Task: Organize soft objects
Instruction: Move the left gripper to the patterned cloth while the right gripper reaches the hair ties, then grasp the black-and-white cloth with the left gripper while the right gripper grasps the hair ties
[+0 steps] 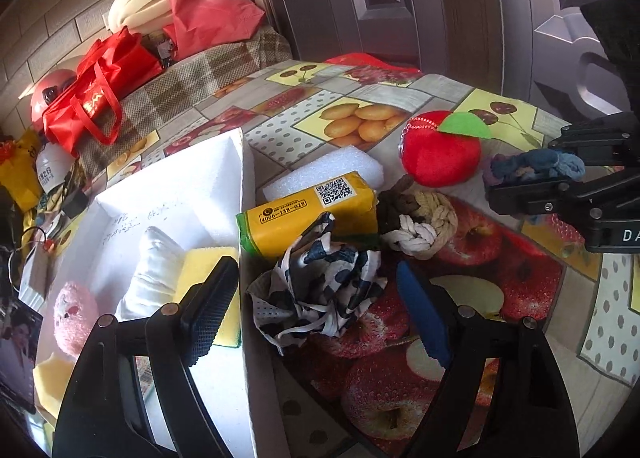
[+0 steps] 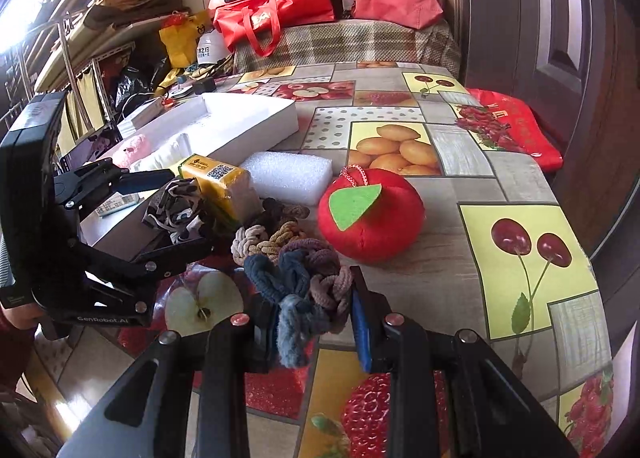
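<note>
My left gripper is open around a black-and-white cow-print cloth lying on the table beside the white box. The box holds a pink plush, a white pillow and a yellow sponge. My right gripper is shut on a blue and mauve braided rope bundle, also visible in the left wrist view. A yellow tissue pack, a white foam block, a beige knotted rope and a red plush apple lie nearby.
The table has a fruit-print cloth. Red bags sit on a checked bench at the back. Clutter and shelves stand at the left. A dark door is behind the table's right edge.
</note>
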The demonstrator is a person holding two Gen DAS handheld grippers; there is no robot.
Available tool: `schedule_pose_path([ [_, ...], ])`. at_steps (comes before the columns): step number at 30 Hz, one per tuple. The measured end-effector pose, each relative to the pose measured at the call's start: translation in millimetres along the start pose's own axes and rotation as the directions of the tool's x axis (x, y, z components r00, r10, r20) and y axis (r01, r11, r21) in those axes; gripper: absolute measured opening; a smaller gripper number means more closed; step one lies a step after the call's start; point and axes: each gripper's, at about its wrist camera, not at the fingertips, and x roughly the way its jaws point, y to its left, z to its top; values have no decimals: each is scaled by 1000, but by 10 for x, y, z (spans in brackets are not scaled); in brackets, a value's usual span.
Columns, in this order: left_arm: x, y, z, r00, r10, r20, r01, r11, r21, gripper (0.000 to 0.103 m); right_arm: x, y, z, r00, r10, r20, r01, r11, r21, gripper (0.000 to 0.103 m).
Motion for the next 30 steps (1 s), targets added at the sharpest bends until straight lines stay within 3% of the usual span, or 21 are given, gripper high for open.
schedule_pose_path([
  [2,-119,24,-12,998,-2,56,2,1000,-10,82,-7,-11,-1,1000,4,4,-4,1000,5,29],
  [5,-153,147,-52,998,-42,57,45,997,-58,82,-32,-31,-5,1000,8,15,-9,1000,17,29],
  [6,-214,194,-63,992,-84,91,91,993,-73,82,-36,-40,-5,1000,11,17,-11,1000,21,29],
  [8,-354,230,-96,964,-214,159,226,972,-62,82,-38,-56,-3,1000,20,20,-20,999,27,29],
  [9,-397,202,-108,949,-270,161,280,959,-46,82,-36,-60,-3,1000,24,20,-24,999,29,29],
  [11,-416,108,-125,945,-302,125,306,952,-18,82,-23,-55,-2,999,29,15,-30,999,28,29],
  [17,-257,35,-172,956,-294,-13,293,955,-55,81,-10,-23,-2,1000,28,8,-28,1000,15,29],
  [22,-220,66,-187,969,-246,-29,243,966,-83,80,-10,-27,0,1000,29,7,-29,999,20,29],
  [24,-270,79,-182,972,-234,8,234,969,-77,80,-8,-32,2,1000,29,7,-29,999,20,29],
  [27,-321,49,-126,988,-141,66,144,989,-44,80,-7,-31,1,1000,30,6,-30,999,19,29],
  [30,-167,-4,-45,993,-113,28,113,993,-23,80,3,-47,3,999,35,2,-35,999,22,29],
])
